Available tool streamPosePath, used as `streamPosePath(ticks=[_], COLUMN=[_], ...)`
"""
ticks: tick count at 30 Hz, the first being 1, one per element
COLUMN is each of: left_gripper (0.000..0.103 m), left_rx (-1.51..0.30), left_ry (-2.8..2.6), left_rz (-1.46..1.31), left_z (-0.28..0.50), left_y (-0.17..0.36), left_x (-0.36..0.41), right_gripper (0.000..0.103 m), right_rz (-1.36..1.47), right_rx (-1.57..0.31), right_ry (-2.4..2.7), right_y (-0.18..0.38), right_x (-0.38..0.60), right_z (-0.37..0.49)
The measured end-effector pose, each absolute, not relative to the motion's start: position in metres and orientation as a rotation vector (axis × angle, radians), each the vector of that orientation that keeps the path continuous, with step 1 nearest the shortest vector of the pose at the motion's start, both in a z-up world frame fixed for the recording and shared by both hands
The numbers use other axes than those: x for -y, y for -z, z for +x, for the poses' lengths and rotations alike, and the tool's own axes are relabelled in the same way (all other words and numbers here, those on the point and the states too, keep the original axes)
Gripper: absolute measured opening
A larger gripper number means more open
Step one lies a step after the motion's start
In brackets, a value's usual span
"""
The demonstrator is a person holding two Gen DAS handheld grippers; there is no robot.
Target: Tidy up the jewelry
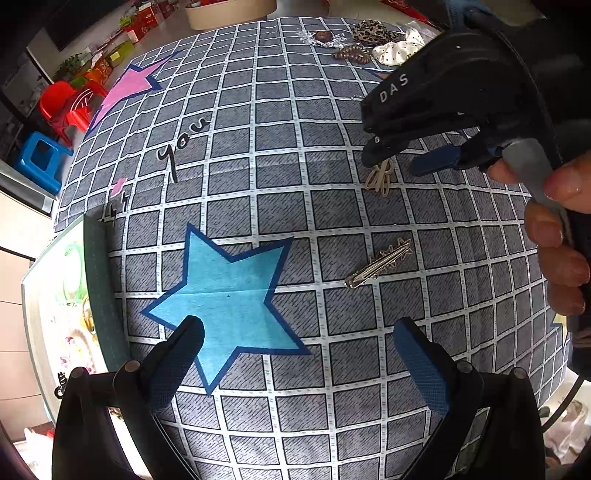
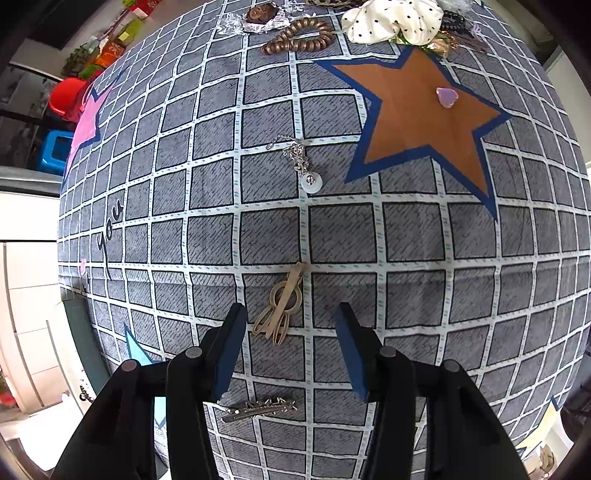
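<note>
A beige openwork hair clip (image 2: pixel 280 306) lies flat on the grey checked tablecloth (image 2: pixel 406 236). My right gripper (image 2: pixel 290 317) points down over it, open, with the clip between its fingers and close to the left pad (image 2: pixel 231 343); a gap shows on the right side. From the left wrist view, the right gripper (image 1: pixel 397 157) hangs over that clip (image 1: pixel 380 177), held by a hand (image 1: pixel 557 240). My left gripper (image 1: pixel 299 328) is open and holds nothing, above a printed blue star (image 1: pixel 229 295). A silver bar clip (image 1: pixel 380 264) lies just beyond it.
A chain necklace with a white ring pendant (image 2: pixel 303 162) lies farther out. A pink heart (image 2: pixel 447 98) rests on the orange star. At the far edge lie a brown coil tie (image 2: pixel 299 37), a dotted white scrunchie (image 2: pixel 391 18) and a leopard scrunchie (image 1: pixel 373 31). A green-rimmed box (image 1: pixel 99 295) sits left.
</note>
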State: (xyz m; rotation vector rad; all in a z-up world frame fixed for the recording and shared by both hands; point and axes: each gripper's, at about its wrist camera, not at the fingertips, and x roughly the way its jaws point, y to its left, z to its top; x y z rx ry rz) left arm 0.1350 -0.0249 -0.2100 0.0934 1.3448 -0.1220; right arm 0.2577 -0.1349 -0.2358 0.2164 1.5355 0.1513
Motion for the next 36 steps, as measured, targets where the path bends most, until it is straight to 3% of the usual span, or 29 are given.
streamPosePath(ticks=[3,7,13,16,19,21,24,27,29,31,36], left_gripper=[0.103,0.103,0.098,0.084,0.083,0.073,0.067,0.045,0.022,0.017,0.017], left_rx=[-1.347,-1.346,-1.353,-1.362,-1.367,-1.376,-1.363,-1.357,-1.371,-1.398,-1.423], left_ry=[0.139,0.156,0.207,0.238,0.257,0.269,0.284,0.295,0.312,0.326,0.296], left_rz=[0.104,0.118,0.178,0.206,0.219,0.223,0.229,0.229,0.203,0.138,0.016], left_z=[0.139,0.146,0.154,0.158,0.160,0.162,0.160,0.156,0.159,0.161,0.166], left_y=[0.216,0.221,0.234,0.240,0.245,0.249,0.248,0.244,0.242,0.238,0.232], left_x=[0.031,0.041,0.061,0.070,0.077,0.080,0.085,0.095,0.094,0.093,0.074], right_gripper=[0.044,0.022,0.012,0.012,0.011,0.011,0.011,0.011,0.010,0.006,0.005], right_rz=[0.164,0.057,0.063,0.086,0.120,0.130,0.142,0.149,0.158,0.164,0.178], right_rx=[-1.525,-1.510,-1.502,-1.501,-1.502,-1.504,-1.503,-1.502,-1.500,-1.495,-1.487], right_ry=[-0.165,-0.174,-0.195,-0.215,-0.230,-0.240,-0.250,-0.253,-0.253,-0.253,-0.263], right_y=[0.236,0.236,0.236,0.238,0.241,0.241,0.242,0.241,0.240,0.238,0.230], right_x=[0.125,0.109,0.103,0.111,0.123,0.131,0.144,0.149,0.152,0.153,0.162], right_z=[0.263,0.267,0.267,0.264,0.264,0.264,0.265,0.263,0.262,0.260,0.252])
